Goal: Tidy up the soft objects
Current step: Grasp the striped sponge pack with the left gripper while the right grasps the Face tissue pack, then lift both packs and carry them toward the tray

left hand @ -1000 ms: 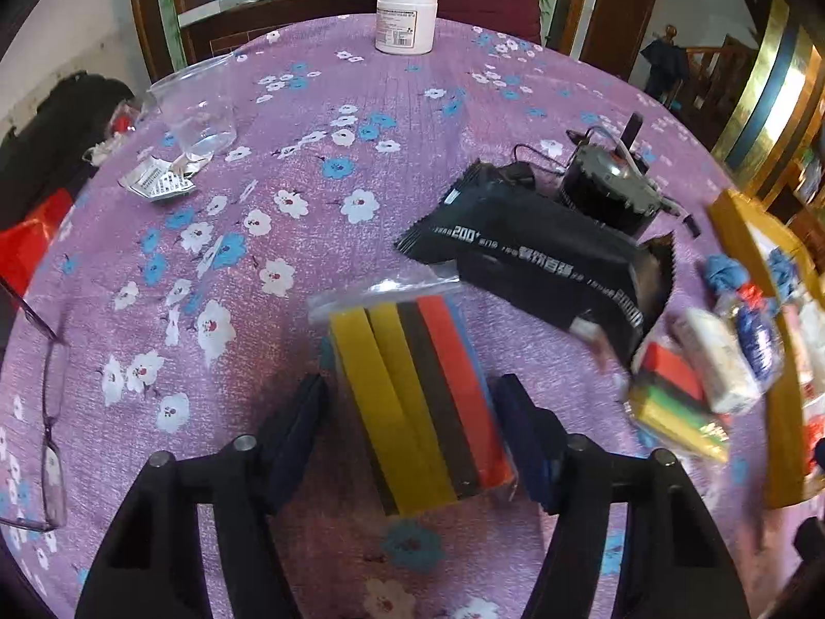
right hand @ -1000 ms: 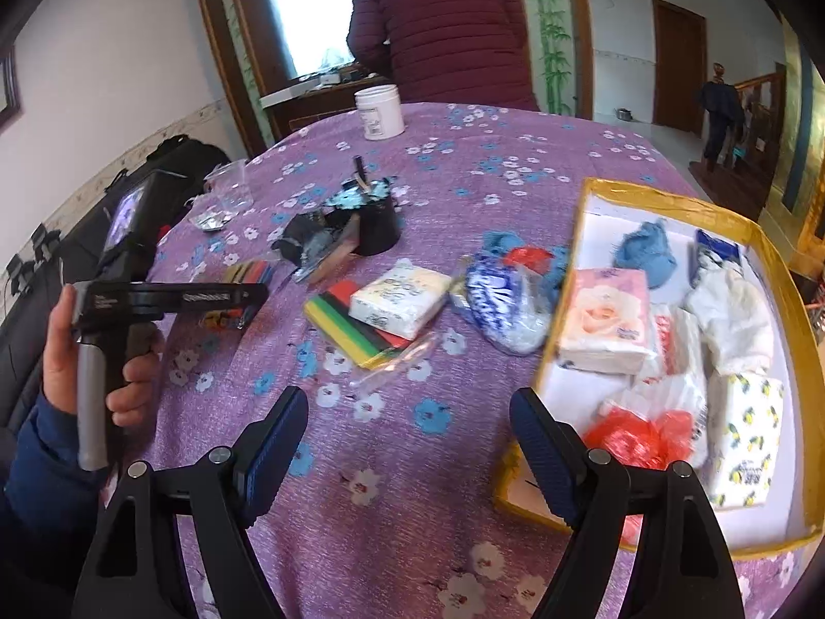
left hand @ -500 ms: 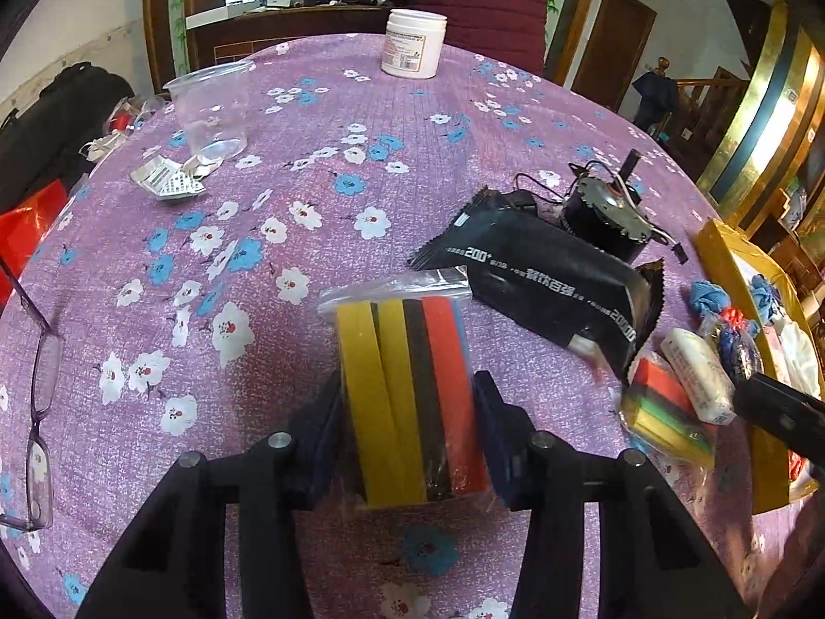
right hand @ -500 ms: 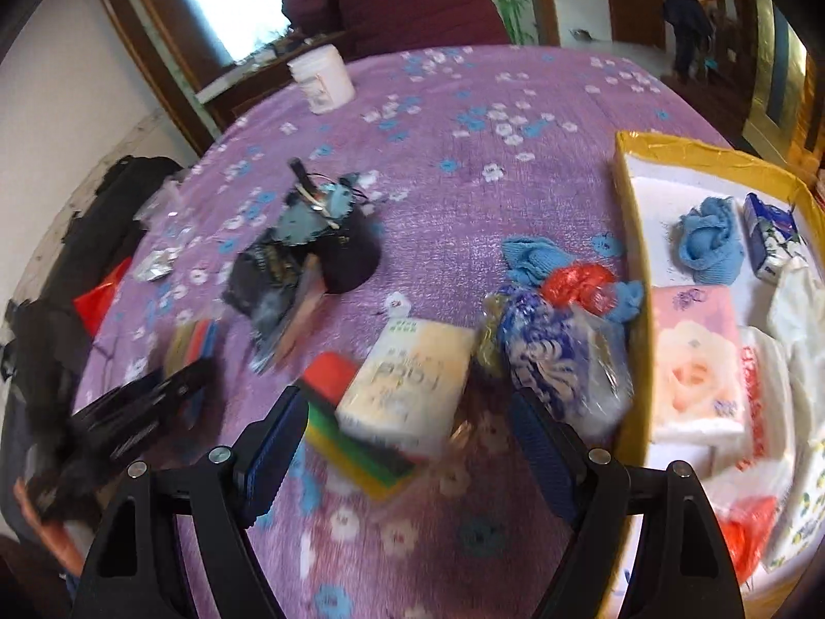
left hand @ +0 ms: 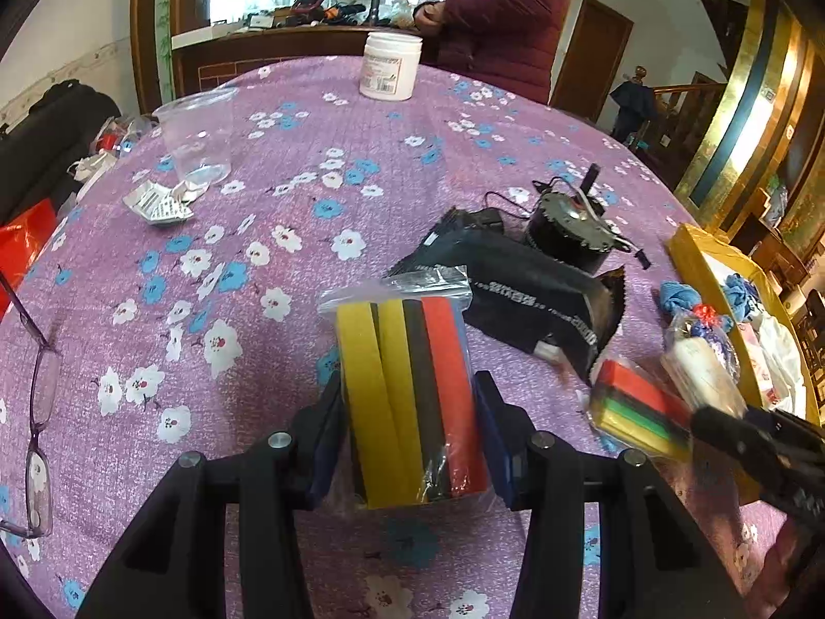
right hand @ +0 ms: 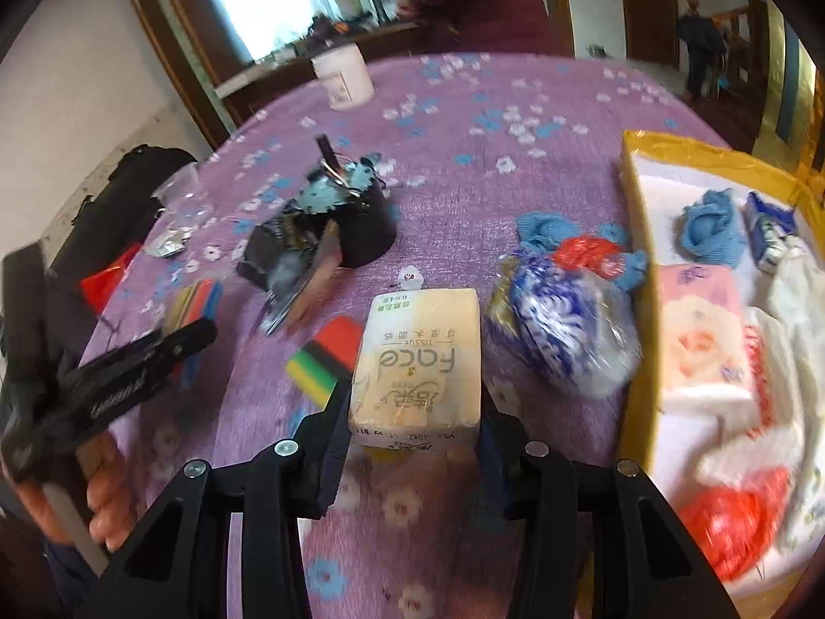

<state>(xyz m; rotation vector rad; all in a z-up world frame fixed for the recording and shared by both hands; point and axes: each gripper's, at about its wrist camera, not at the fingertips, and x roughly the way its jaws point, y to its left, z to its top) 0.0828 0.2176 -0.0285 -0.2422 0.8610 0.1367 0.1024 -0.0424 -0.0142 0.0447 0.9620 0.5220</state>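
Note:
My left gripper (left hand: 410,436) is shut on a bagged pack of yellow, black and red sponges (left hand: 407,392), held upright over the purple flowered tablecloth (left hand: 216,268). My right gripper (right hand: 415,428) is closed around a cream tissue pack (right hand: 417,361) that lies on a second striped sponge pack (right hand: 325,356). That sponge pack also shows in the left wrist view (left hand: 639,415). A yellow-rimmed tray (right hand: 637,278) at the right holds tissue packs, blue cloths and bags.
A blue-and-white bagged bundle (right hand: 559,325) and blue cloth (right hand: 546,229) lie beside the tray. A black pouch (left hand: 526,299), a black motor part (left hand: 567,232), a clear cup (left hand: 198,142), a white jar (left hand: 389,72) and glasses (left hand: 36,412) lie around.
My left gripper closed on the sponge pack and lifted it upright. My right gripper moved forward to the tissue pack and its fingers closed in on it.

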